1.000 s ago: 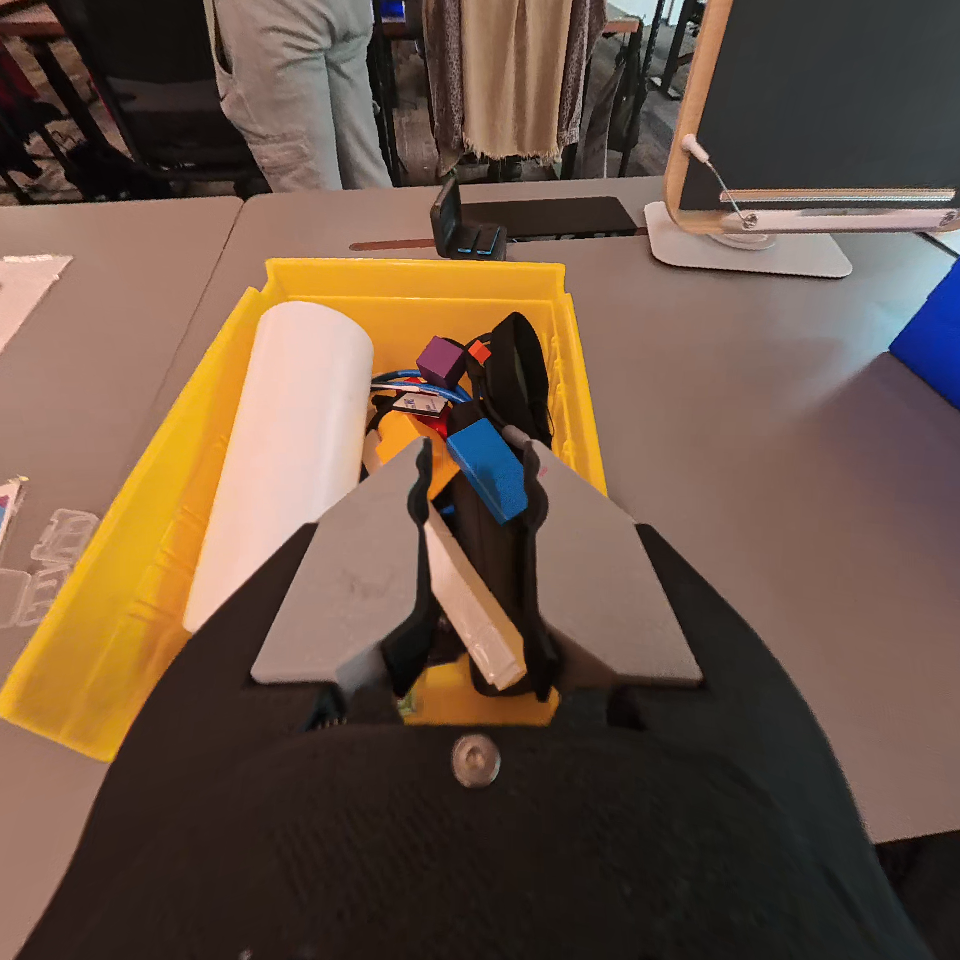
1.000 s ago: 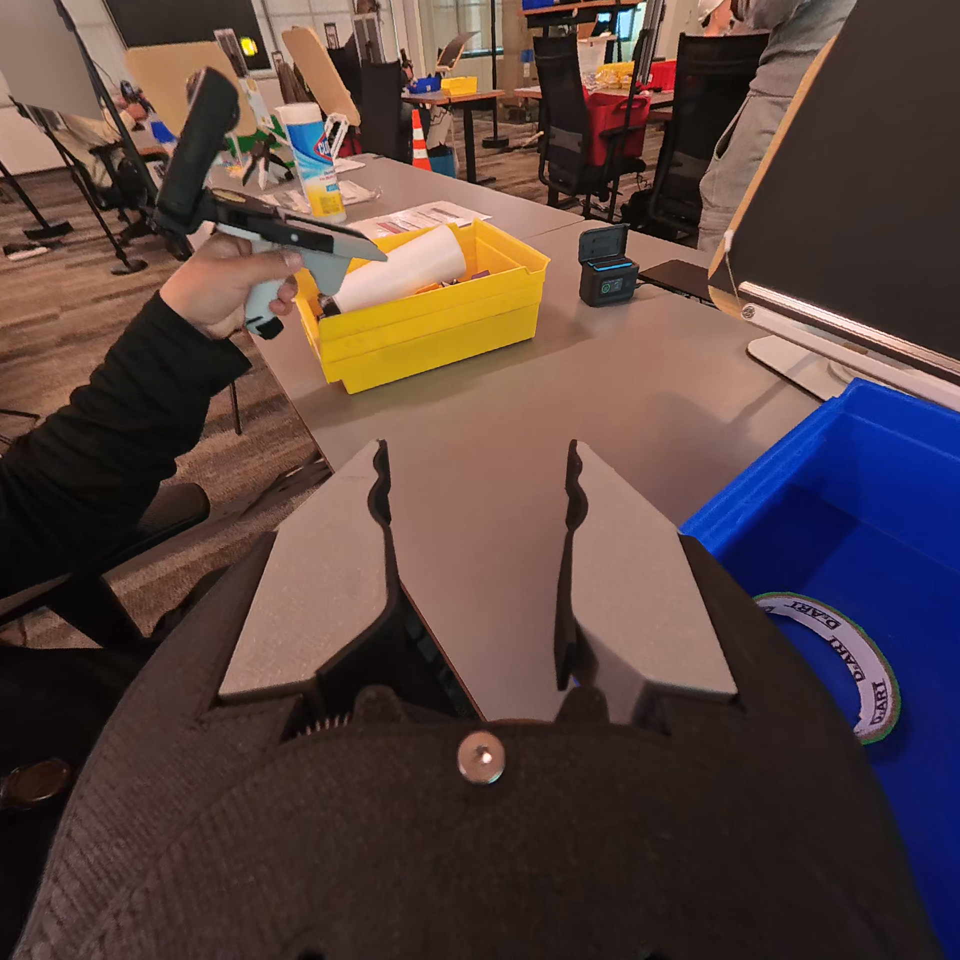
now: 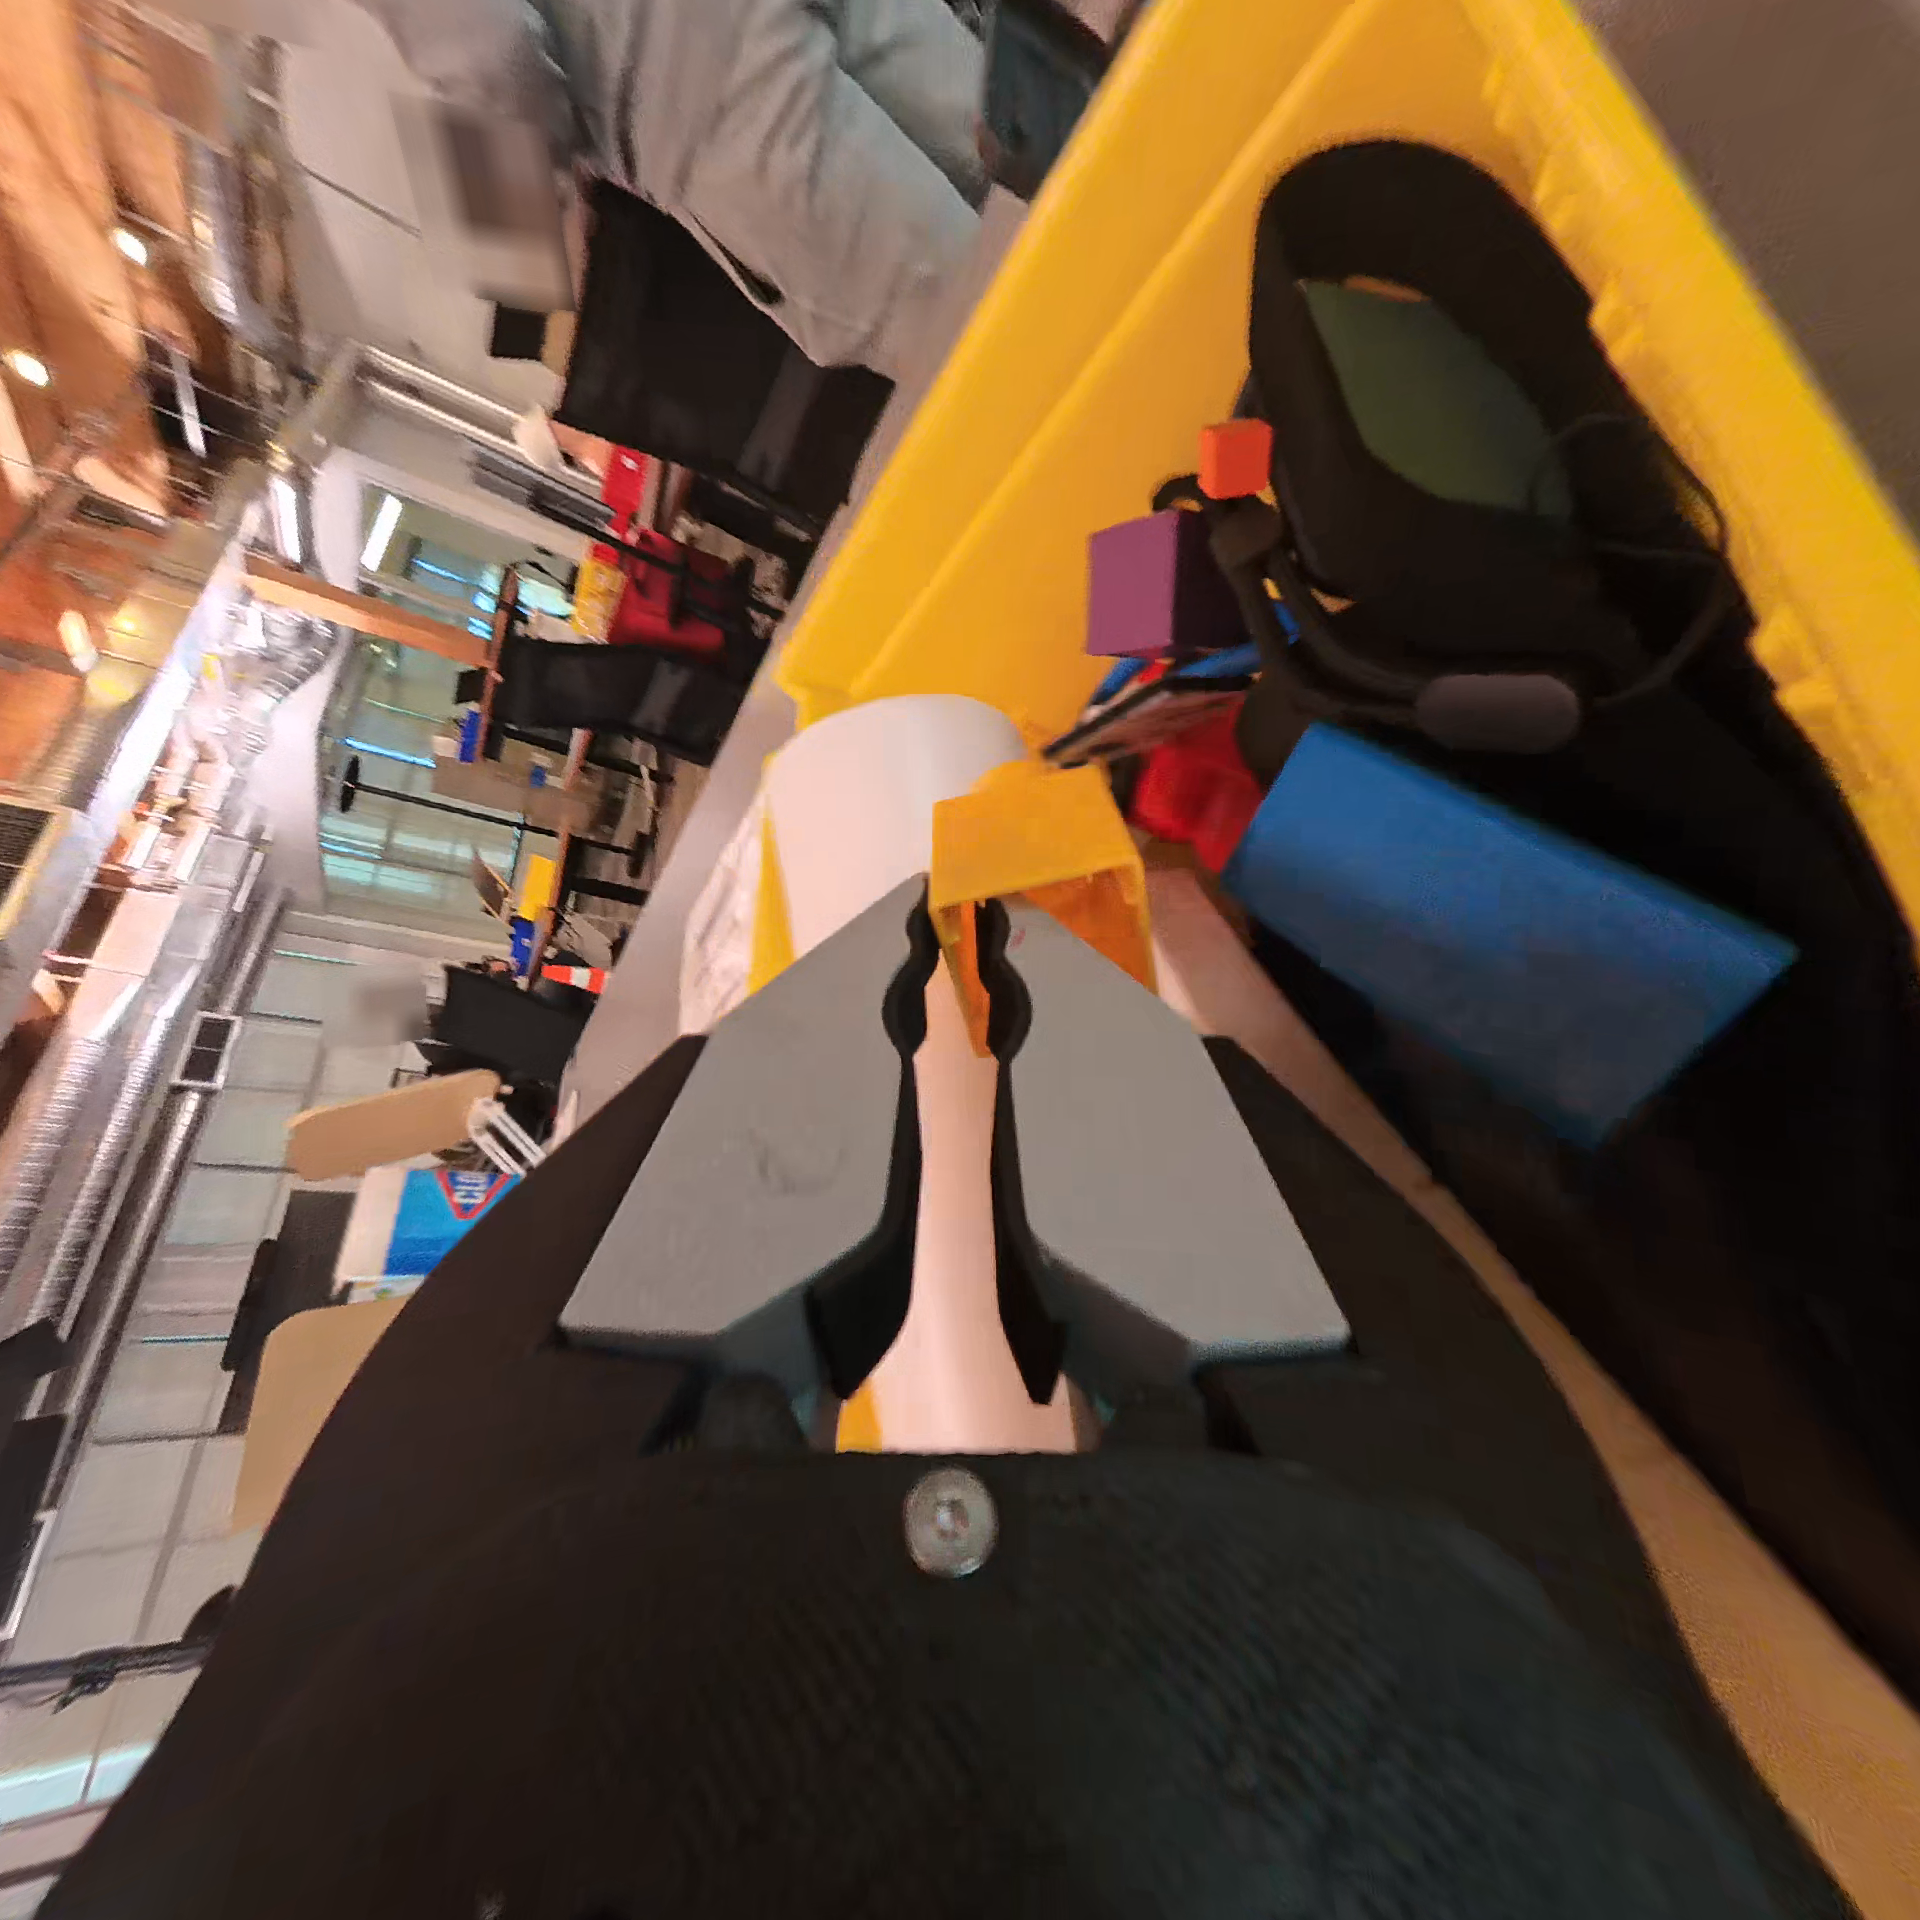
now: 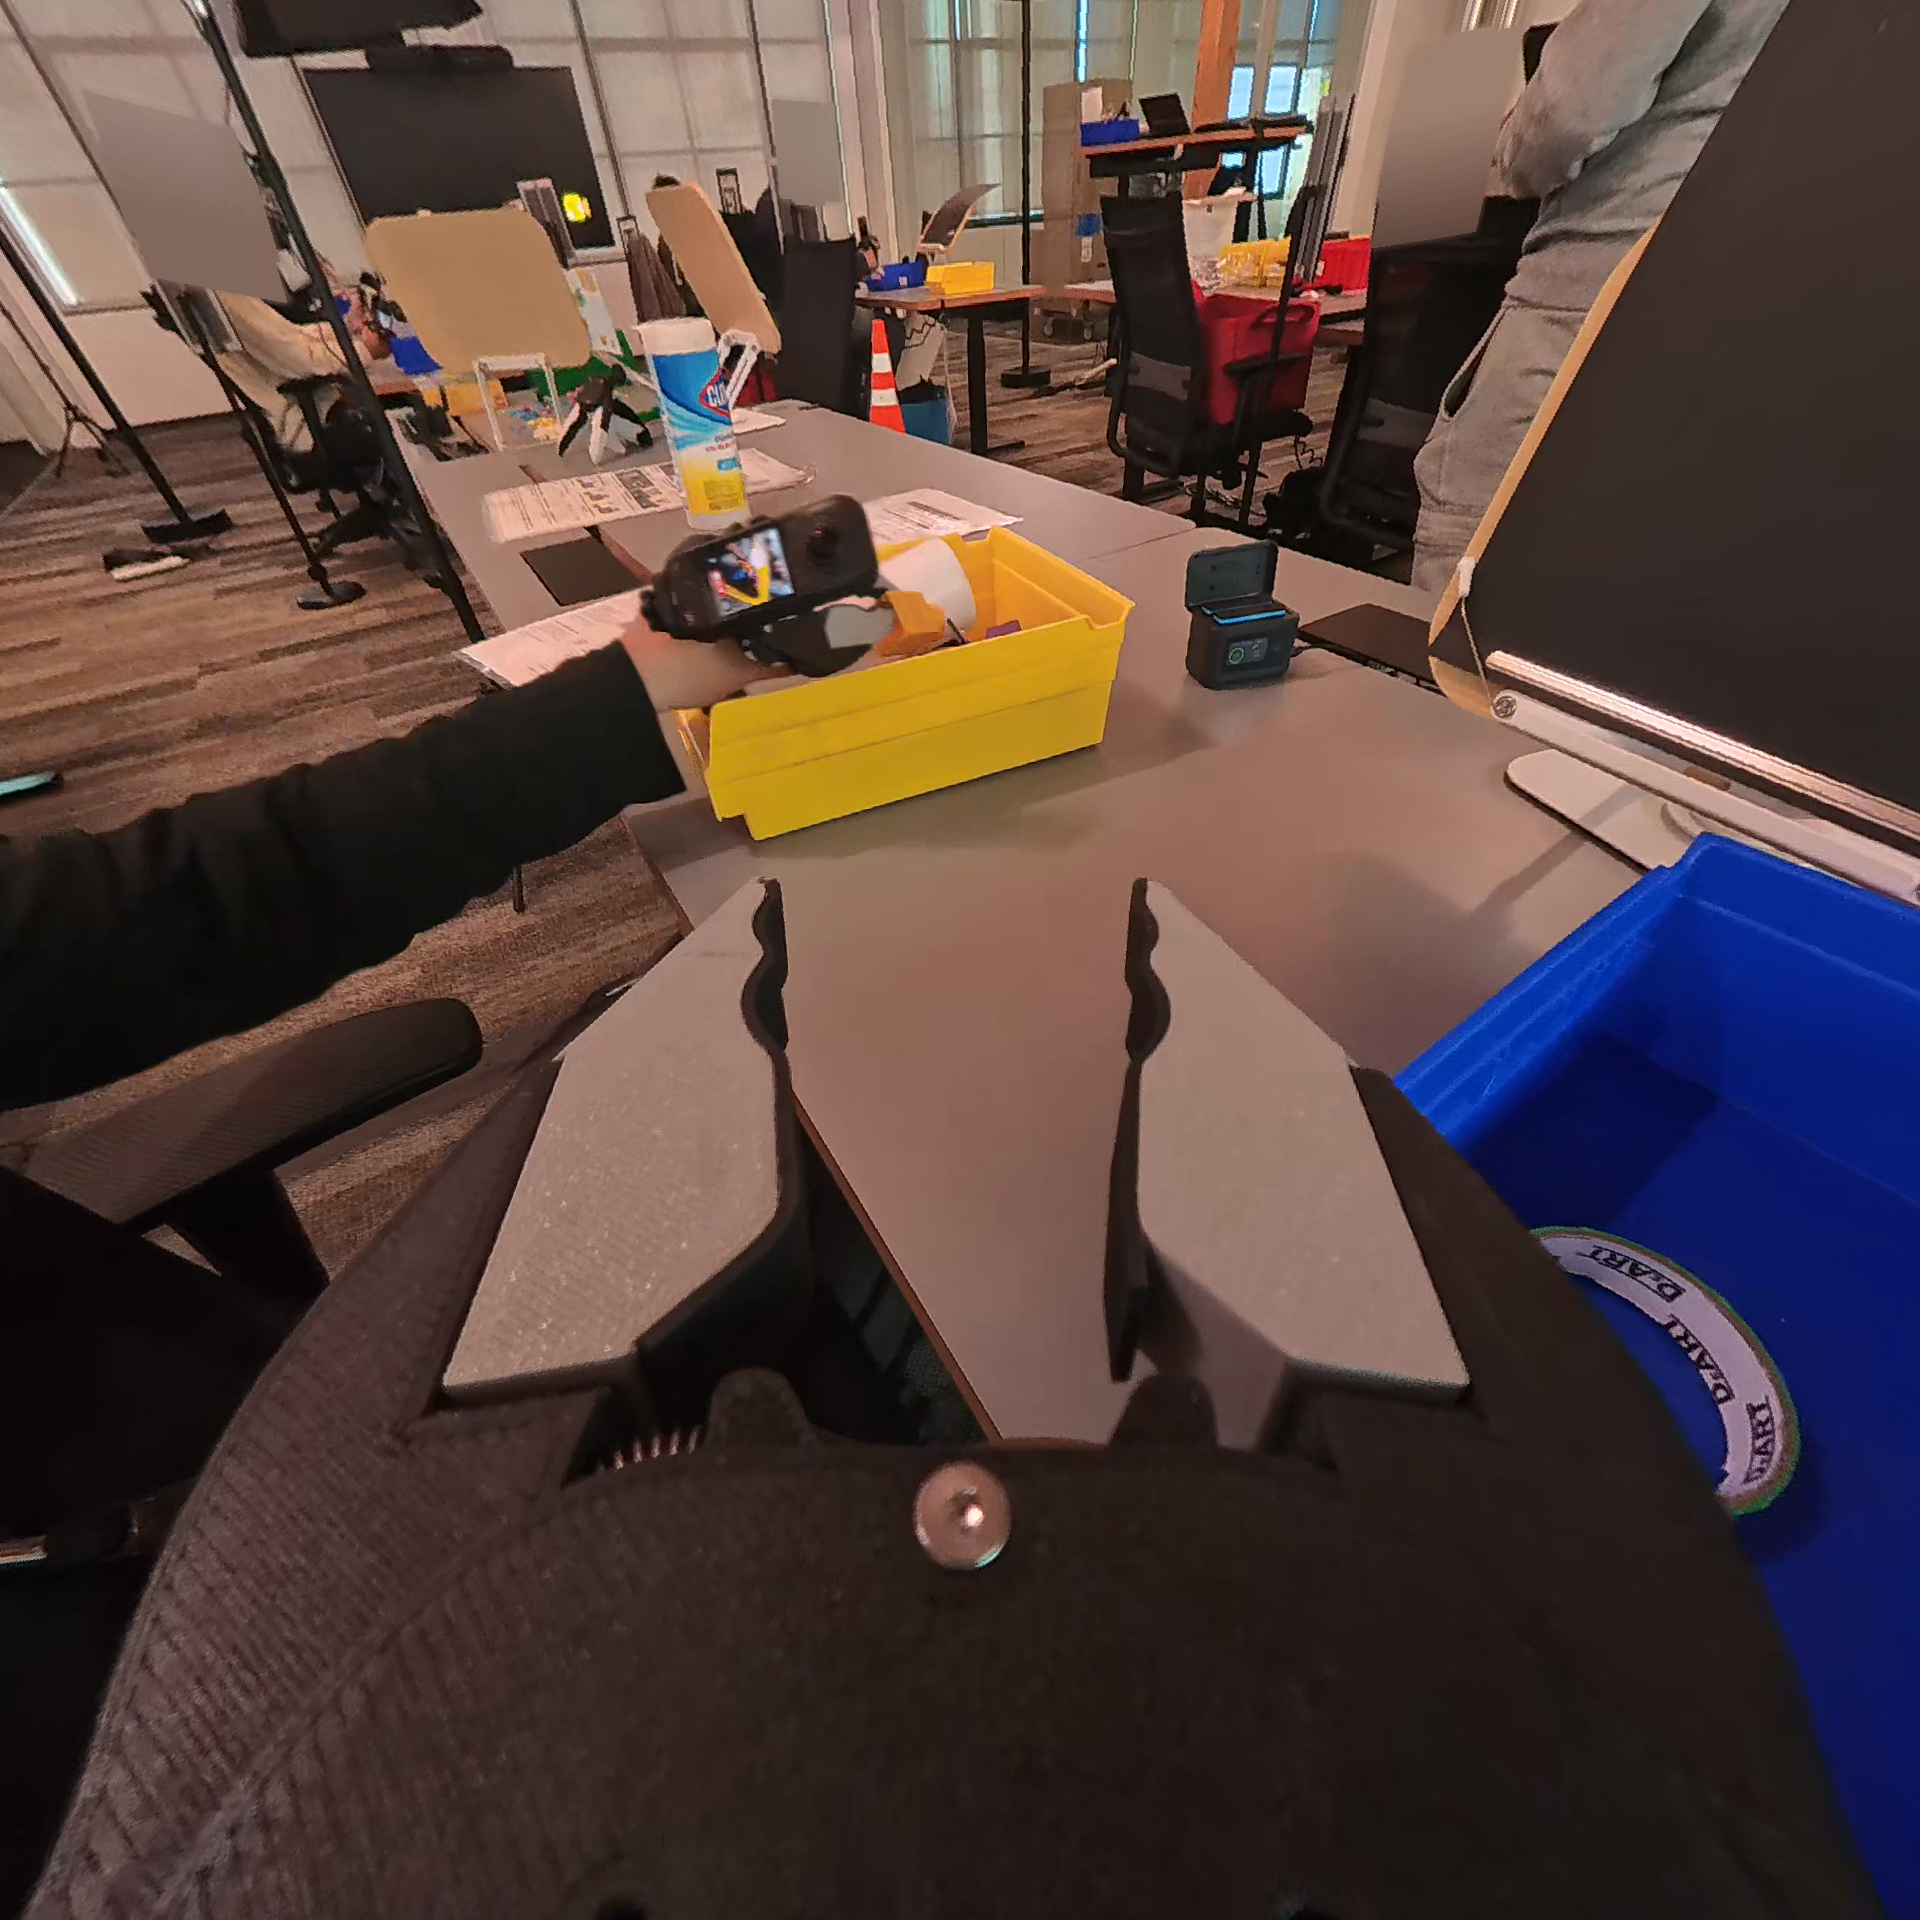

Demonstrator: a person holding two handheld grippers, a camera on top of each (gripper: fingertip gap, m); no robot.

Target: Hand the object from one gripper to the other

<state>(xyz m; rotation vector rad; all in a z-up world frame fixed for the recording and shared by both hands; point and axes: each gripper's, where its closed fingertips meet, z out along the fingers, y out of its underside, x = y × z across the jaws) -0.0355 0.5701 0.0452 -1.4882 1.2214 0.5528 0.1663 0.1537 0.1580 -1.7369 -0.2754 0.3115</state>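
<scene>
- Orange block (image 3: 1023,844): hollow, open-ended; one wall pinched in the left gripper (image 3: 961,930), held over the yellow bin (image 3: 997,436).
- Left gripper: rolled on its side, fingers clamped on the block.
- Yellow bin: holds a white roll (image 3: 883,790), purple cube (image 3: 1153,597), blue block (image 3: 1496,925), and black strap (image 3: 1455,436).
- Right gripper (image 4: 954,961): fingers apart, empty, above the grey surface (image 4: 1195,790).
- Blue bin (image 4: 1714,1039): just right of the right gripper, holding a tape roll (image 4: 1704,1361).

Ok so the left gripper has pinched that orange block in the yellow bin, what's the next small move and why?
Probably lift the left gripper straight up out of the yellow bin: its fingers are shut on the orange block, which sits low among the clutter, while the right gripper waits open over the table, well apart.
</scene>
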